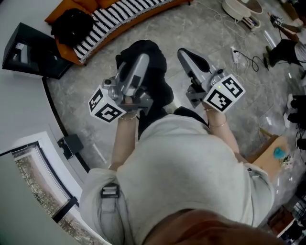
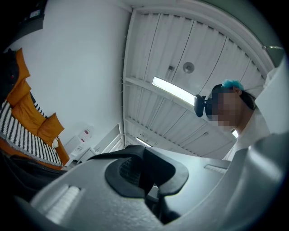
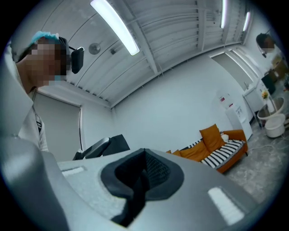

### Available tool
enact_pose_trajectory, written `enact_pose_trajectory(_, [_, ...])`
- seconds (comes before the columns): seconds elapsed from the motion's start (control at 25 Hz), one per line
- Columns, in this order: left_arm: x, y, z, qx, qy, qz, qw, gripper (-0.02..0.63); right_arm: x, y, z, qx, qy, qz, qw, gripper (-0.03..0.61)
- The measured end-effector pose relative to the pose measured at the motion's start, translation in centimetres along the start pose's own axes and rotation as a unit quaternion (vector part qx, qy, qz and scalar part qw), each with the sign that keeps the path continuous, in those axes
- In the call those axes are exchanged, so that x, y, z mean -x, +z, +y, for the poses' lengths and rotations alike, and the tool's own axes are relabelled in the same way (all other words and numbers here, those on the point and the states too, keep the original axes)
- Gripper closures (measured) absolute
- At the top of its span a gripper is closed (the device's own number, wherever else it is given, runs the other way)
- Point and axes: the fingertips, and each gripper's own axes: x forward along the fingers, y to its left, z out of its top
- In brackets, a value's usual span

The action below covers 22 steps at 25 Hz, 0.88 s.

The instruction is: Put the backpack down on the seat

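Head view first: the backpack (image 1: 152,76) is a black lump hanging over the grey floor, on the near side of the sofa (image 1: 103,24) and clearly apart from it, so it's not on the seat yet. The left gripper (image 1: 138,60) sits on top of it and covers part of it. The right gripper (image 1: 184,51) is just beside it, on the side away from the sofa. The person's pale shirt fills the bottom half and blocks everything under it.

A black bundle (image 1: 71,26) lies on the sofa's orange end, and a dark flat screen (image 1: 28,50) sits just off that end. Far off the sofa's other end there's a white tub (image 1: 241,7) and cables (image 1: 244,57). A cardboard box (image 1: 270,153) is well away from it.

The gripper views give you the grip, which the head view doesn't. The left gripper (image 2: 146,167) is pinched tight on a black strap (image 2: 117,155). The right gripper (image 3: 143,169) is also clamped on a black strap (image 3: 135,198), which dangles below the pads. Each claw's own grey body hides the bag itself.

They also show the ceiling lights (image 2: 174,90) and the sofa (image 3: 226,146) from the side, with orange cushions (image 3: 211,135) on it and white buckets (image 3: 273,124) past its far end.
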Motion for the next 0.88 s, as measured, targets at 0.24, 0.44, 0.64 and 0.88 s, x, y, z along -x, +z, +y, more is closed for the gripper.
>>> enact_pose_trajectory(0.24, [-3.1,-1.2,3.3,0.016,0.015,0.000,0.9998,0.603,-1.4,-0.4,-3.9,-0.029,0.014,0.014,0.999,0.575])
enact_pose_trajectory(0.44, [-5.2,-2.8,8.0,0.042,0.039,0.019,0.9982,0.603,-3.5,0.2,-8.4,-0.044,0.000,0.012,0.999,0.575])
enact_pose_trajectory(0.64, [-6.8,-2.6,13.6,0.062,0.044,0.023,0.9969,0.603,-7.4,0.0,-12.6,-0.049,-0.015,0.013,0.999,0.575])
enact_pose_trajectory(0.88, [-10.1,-0.3,21.9,0.086,0.036,0.025,0.9953,0.603,-15.2,2.6,-18.3,-0.030,-0.033,-0.004,0.999,0.575])
